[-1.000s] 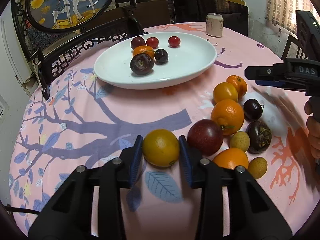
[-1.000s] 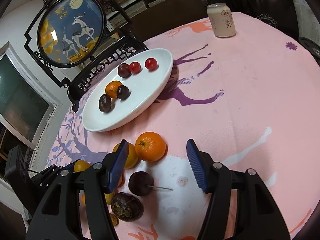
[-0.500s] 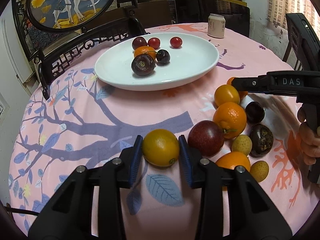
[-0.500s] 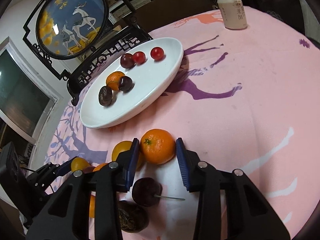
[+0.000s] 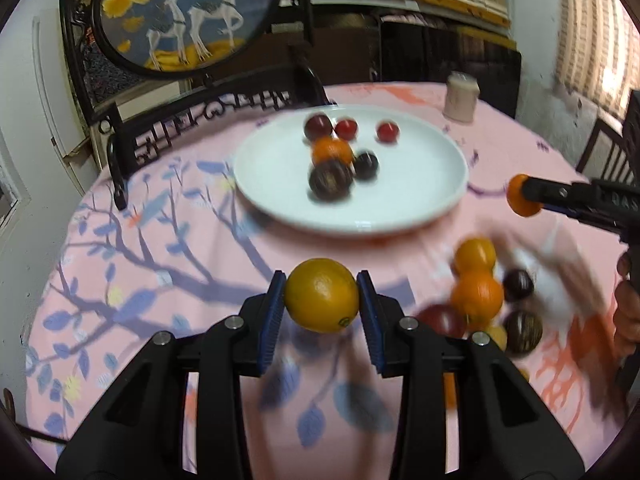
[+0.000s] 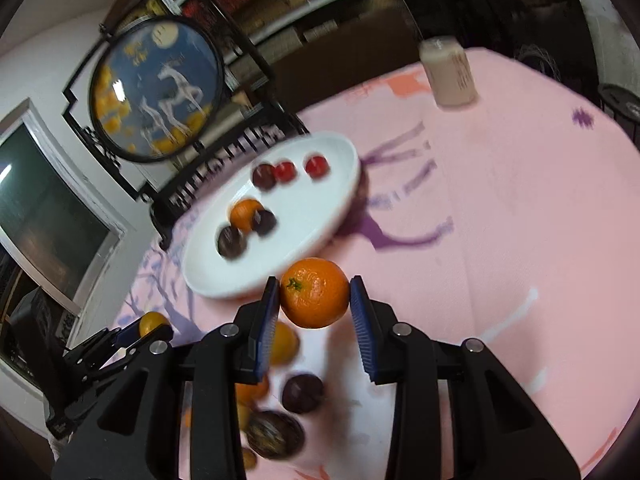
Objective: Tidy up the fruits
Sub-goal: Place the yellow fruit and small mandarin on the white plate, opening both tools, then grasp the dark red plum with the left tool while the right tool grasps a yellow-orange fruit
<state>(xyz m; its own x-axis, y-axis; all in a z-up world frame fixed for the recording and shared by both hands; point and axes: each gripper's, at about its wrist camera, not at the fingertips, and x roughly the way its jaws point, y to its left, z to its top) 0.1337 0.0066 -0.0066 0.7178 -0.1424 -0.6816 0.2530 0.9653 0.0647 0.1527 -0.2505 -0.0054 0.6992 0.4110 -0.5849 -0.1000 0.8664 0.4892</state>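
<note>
My left gripper (image 5: 321,300) is shut on a yellow-orange orange (image 5: 322,295) and holds it above the pink tablecloth. My right gripper (image 6: 314,300) is shut on a tangerine (image 6: 315,293) with a green stem, lifted above the cloth near the white plate (image 6: 332,200). The plate (image 5: 420,184) holds several small fruits: red ones, dark plums and one tangerine (image 5: 332,151). Loose fruits (image 5: 478,294) lie in a cluster on the cloth at the right. The right gripper with its tangerine also shows in the left wrist view (image 5: 524,196), the left gripper in the right wrist view (image 6: 150,326).
A drink can (image 5: 462,96) stands at the table's far side. A dark carved chair back (image 5: 208,120) and a round deer picture (image 5: 184,12) stand behind the plate. More loose fruits (image 6: 302,392) lie under my right gripper.
Both grippers have risen off the cloth with their fruits. The right gripper closed on the tangerine and lifted it toward the plate. The left lifted the orange.
</note>
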